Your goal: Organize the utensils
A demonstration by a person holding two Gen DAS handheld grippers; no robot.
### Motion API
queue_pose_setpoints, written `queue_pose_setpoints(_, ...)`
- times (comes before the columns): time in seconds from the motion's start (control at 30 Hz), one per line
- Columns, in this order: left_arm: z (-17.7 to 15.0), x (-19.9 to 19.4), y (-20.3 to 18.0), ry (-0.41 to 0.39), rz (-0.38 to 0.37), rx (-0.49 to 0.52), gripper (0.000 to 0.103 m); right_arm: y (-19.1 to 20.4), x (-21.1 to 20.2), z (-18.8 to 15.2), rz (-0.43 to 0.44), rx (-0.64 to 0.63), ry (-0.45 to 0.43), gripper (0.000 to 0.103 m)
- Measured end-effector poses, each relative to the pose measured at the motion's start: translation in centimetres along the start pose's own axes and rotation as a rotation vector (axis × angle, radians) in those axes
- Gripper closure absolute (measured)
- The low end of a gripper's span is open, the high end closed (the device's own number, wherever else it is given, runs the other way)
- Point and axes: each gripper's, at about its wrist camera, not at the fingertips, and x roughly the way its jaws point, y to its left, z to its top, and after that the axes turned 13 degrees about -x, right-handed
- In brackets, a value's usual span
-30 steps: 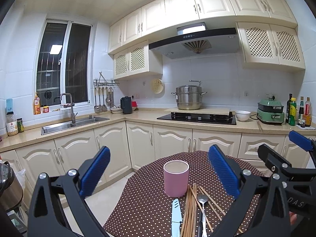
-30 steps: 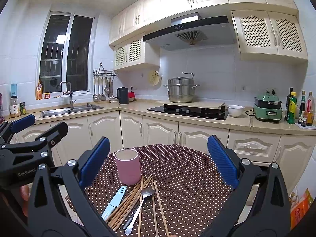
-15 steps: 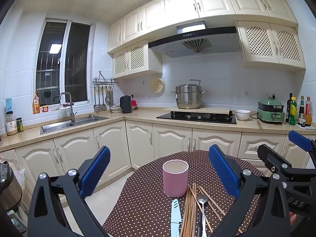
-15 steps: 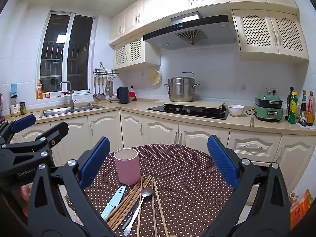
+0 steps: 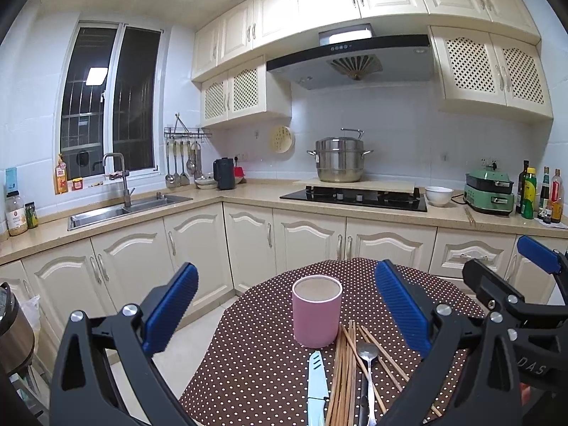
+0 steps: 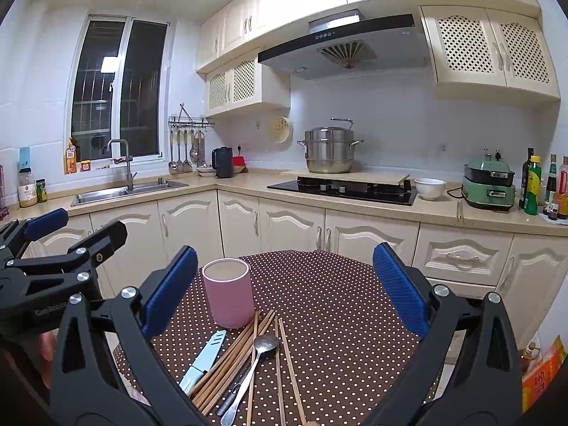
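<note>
Both wrist views face a kitchen over a round table (image 5: pixel 248 365) covered in a brown, white-dotted cloth.

Left tongs (image 5: pixel 285 309): spread wide, blue pads far apart, nothing between them. They hang above the near edge of the table. In the left wrist view the pink cup (image 5: pixel 317 310) sits lower centre, framed between the two pads but touching neither.

Right tongs (image 6: pixel 284 285): likewise spread wide and empty, held above the table. In the right wrist view the left tongs show at the left edge of the frame; in the left wrist view the right tongs show at the right edge.

Utensils, all lying loose on the cloth just below the cup in both frames:
- knife with pale blue blade (image 5: pixel 316 378), leftmost of the group, tip toward the cup.
- bundle of wooden chopsticks (image 5: pixel 342 372), right of the knife, upper ends just beside the cup's base; a few sticks splay out to the right.
- metal spoon (image 5: pixel 368 351), bowl up-frame, lying across the chopsticks. In the right wrist view its handle runs toward the lower left.
- a dark utensil handle (image 6: pixel 232 388) lies beside the spoon; type cannot be told.

Cup stands upright; its inside cannot be seen.

Background: steel pot (image 5: pixel 339 159) on the hob, upper centre; sink (image 5: pixel 124 207) at mid left.
</note>
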Motion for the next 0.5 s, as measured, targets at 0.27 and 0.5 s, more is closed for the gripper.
queue_pose_setpoints(0.27,-0.7,1.2,-0.1,0.029,0.004,-0.001,0.005,-0.4,0.9,-0.5,0.003,0.006,0.021,0.006)
queue_pose_setpoints(0.5,-1.1,2.0,-0.1,0.050,0.010,-0.003,0.005,-0.6,1.7,-0.9,0.020,0.019,0.042,0.006)
